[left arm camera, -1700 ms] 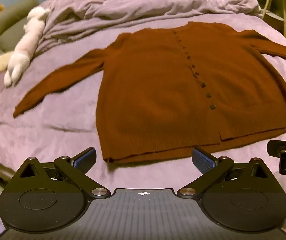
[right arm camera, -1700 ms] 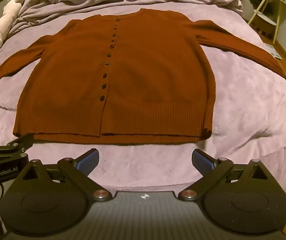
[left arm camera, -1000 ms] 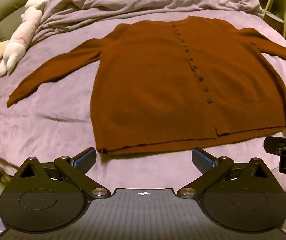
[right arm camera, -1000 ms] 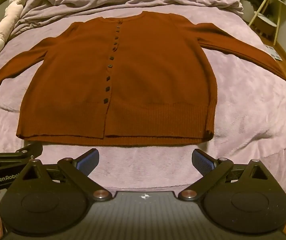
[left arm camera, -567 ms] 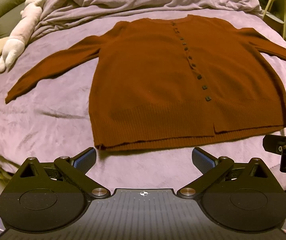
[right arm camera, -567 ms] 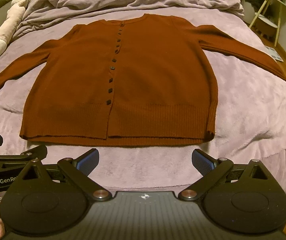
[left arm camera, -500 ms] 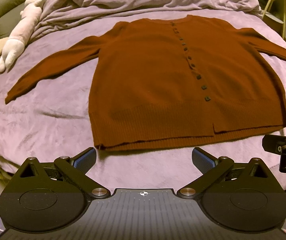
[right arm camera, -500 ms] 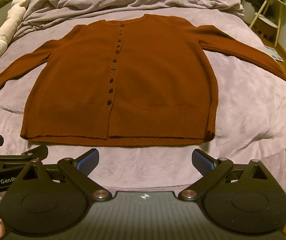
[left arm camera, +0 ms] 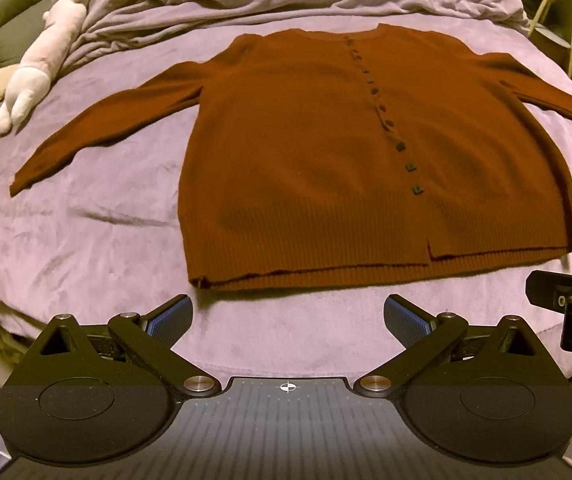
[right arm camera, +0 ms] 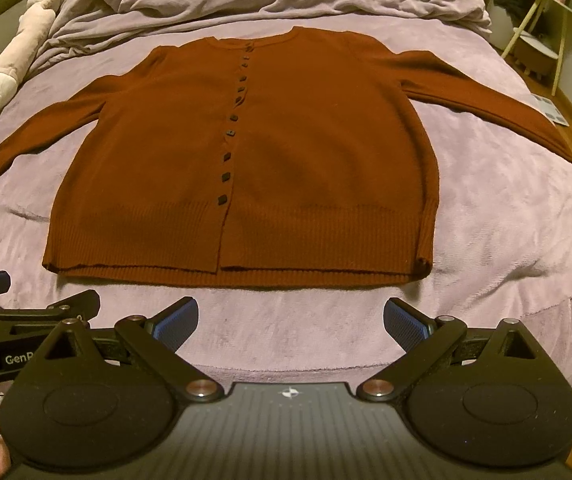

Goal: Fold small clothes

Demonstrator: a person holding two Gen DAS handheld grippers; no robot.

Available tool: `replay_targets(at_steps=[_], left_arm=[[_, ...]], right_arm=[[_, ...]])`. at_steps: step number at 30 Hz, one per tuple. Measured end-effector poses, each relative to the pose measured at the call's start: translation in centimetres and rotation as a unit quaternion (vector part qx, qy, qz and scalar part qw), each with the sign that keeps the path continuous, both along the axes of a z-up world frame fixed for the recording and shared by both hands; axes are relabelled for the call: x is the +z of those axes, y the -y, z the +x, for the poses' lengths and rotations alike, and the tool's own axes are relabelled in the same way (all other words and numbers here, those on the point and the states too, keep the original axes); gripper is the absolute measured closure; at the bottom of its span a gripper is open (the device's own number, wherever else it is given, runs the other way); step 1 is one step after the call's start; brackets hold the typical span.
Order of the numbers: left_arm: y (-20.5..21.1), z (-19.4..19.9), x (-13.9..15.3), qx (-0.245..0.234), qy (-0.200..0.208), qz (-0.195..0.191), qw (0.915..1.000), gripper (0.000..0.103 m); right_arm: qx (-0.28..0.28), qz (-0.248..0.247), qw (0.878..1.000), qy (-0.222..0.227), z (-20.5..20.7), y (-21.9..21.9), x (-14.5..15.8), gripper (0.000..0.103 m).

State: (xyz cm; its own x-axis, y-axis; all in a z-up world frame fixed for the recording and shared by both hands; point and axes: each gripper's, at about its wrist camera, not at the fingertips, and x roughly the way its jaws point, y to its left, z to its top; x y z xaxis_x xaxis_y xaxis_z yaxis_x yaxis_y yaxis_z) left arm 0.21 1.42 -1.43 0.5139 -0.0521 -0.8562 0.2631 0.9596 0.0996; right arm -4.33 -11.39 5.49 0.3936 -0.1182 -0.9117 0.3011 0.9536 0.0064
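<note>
With the cardigan (right arm camera: pixel 242 168) lying flat and buttoned on the bed (right arm camera: pixel 506 216), both sleeves spread, and my left claw (left arm camera: pixel 286 316) and right claw (right arm camera: pixel 291 318) both wide and empty just short of its hem, I'd pinch a sleeve cuff first and fold it inward without dragging the body.

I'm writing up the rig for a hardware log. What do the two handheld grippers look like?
Both match: the left gripper and right gripper are matte black, with two round discs, angled link arms on silver pivot pins, blue textured pads and a ribbed centre plate with a small crosshair mark. White "GenR" lettering shows on the left one's side.
</note>
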Motion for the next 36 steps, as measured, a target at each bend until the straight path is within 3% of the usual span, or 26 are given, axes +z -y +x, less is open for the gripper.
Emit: replay_targets(at_steps=[36], left_arm=[[0.15, 0.49, -0.82, 0.011, -0.025, -0.006, 0.9996, 0.000]], right_arm=[[0.001, 0.005, 1.000, -0.010, 0.39, 0.27, -0.60, 0.004]])
